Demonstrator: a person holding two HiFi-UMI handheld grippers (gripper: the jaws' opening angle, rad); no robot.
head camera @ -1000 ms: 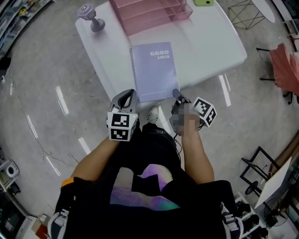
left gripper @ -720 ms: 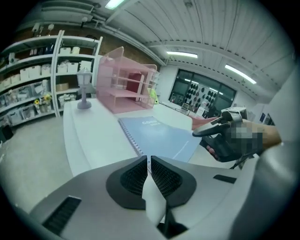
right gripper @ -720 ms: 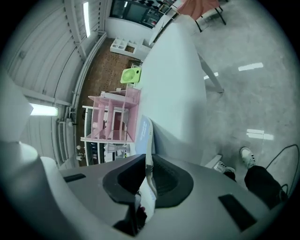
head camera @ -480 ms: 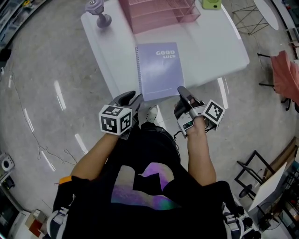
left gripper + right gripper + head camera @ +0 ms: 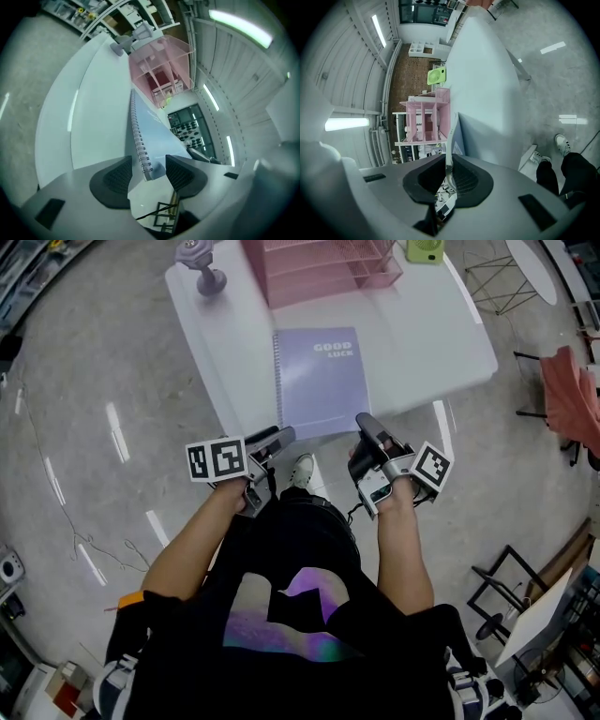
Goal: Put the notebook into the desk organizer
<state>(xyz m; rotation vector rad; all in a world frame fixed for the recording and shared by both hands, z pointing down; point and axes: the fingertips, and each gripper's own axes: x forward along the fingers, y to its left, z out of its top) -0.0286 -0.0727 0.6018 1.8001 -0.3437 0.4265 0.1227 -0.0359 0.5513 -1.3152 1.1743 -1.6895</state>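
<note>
A lavender spiral notebook (image 5: 322, 381) lies flat on the white table (image 5: 422, 334), its near edge over the table's front. The pink desk organizer (image 5: 319, 268) stands behind it at the table's far side. My left gripper (image 5: 277, 439) is at the notebook's near left corner. In the left gripper view its jaws are opening, and the spiral corner (image 5: 143, 159) sits between the pads (image 5: 117, 176) without being pressed. My right gripper (image 5: 364, 426) is shut on the near right corner. The right gripper view shows the notebook's edge (image 5: 451, 136) pinched between its pads, with the organizer (image 5: 426, 122) beyond.
A grey-purple stand (image 5: 202, 263) sits at the table's far left corner and a green object (image 5: 424, 249) at the far right. A red chair (image 5: 572, 381) stands on the floor to the right. The person's shoe (image 5: 302, 470) is under the table's front edge.
The left gripper has rolled so its marker cube faces left, and its jaws have gone from shut to open around the spiral corner. The right gripper has kept its grip.
</note>
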